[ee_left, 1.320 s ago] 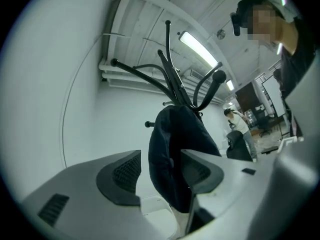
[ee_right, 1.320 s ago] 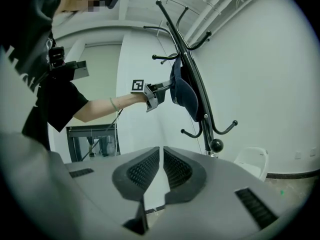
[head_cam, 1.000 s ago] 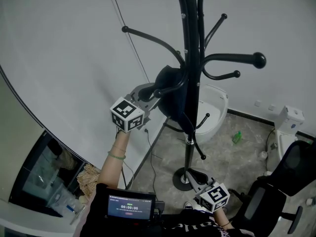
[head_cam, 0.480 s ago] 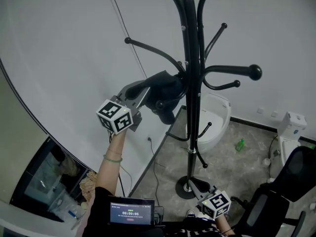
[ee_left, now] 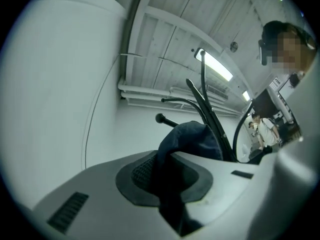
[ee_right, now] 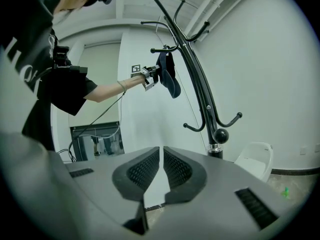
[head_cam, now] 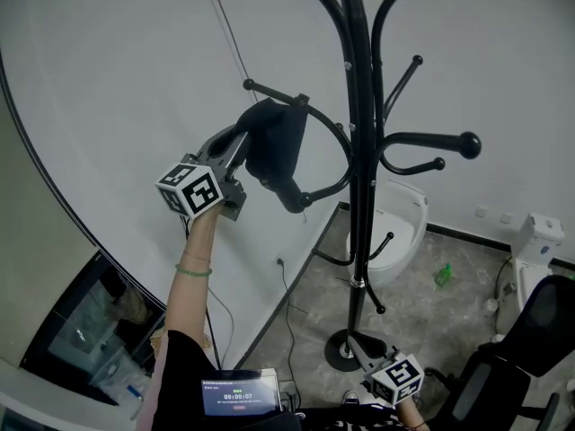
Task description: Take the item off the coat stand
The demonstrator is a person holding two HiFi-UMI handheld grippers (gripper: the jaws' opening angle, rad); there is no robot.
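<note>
Dark cap [head_cam: 274, 142], long axis vertical

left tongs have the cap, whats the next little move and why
Probably draw the left tongs outward, away from the pole. They're shut on the dark cap, which sits between the upper hook arm and the lower hook tip; whether it is free I can't tell. Pulling outward should clear both.
</note>
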